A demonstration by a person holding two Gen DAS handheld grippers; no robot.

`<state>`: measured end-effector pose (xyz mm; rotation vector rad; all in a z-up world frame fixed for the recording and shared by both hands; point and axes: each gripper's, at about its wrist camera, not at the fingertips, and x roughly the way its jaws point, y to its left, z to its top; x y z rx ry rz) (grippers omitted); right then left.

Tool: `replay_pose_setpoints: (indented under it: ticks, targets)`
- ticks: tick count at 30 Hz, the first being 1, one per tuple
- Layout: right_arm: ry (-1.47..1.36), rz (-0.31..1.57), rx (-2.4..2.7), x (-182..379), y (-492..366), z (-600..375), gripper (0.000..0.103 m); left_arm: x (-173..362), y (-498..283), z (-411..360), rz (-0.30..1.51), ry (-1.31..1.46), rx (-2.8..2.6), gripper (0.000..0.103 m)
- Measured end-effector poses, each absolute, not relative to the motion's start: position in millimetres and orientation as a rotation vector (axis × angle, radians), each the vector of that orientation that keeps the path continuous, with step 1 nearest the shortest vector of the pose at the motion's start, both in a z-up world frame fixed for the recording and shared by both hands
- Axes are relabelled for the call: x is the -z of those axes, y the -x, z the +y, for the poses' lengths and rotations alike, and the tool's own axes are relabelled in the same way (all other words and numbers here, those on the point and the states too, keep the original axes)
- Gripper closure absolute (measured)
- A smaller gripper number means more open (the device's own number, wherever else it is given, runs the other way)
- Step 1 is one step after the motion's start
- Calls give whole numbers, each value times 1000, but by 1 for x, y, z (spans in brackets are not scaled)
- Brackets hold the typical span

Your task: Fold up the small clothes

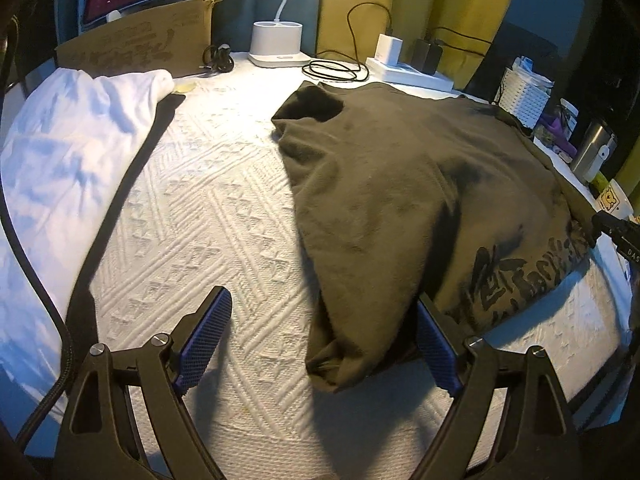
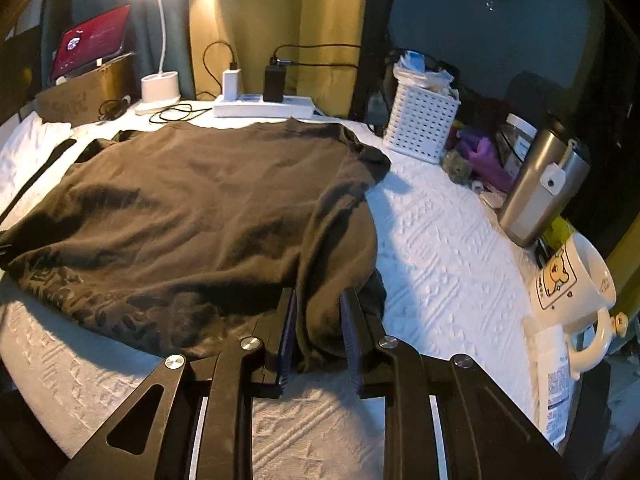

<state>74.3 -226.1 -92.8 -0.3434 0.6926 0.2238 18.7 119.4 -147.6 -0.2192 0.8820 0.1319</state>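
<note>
An olive-brown T-shirt (image 1: 400, 184) with black print lies spread on the white textured cloth (image 1: 192, 216). My left gripper (image 1: 324, 320) is open wide, and the shirt's near corner lies between its blue pads without being pinched. In the right wrist view the same T-shirt (image 2: 192, 208) fills the middle. My right gripper (image 2: 318, 300) is shut on a fold of the shirt's right edge, and its pads (image 2: 289, 320) press the fabric from both sides.
A white garment (image 1: 68, 168) lies at the left. At the back stand a cardboard box (image 1: 136, 44), lamp base (image 1: 276, 44), power strip (image 2: 262, 106) and cables. On the right are a white basket (image 2: 420, 124), steel tumbler (image 2: 536, 196) and bear mug (image 2: 572, 280).
</note>
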Motion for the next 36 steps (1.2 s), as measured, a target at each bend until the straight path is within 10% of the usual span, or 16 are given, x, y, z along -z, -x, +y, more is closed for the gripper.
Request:
replay_pose_setpoints:
  ticks: [7,23,27,29,36]
  targets:
    - [323,619,-219,73,-71,-225,79,145,-16,120,873,235,-107,17]
    - [328,745,-236,124,-94,-219,79,147,-19,103,877,209,-17,93]
    - [356,739,-202,125,-94,-223,80,139,-19,105,854,203,-17,96]
    - [330,745,-222,124,-94,-231,101,133,-19,106,833,208,-18,97]
    - [254,727,-223,88,-98,-277,102,101,-22,119,756,240,-16,97]
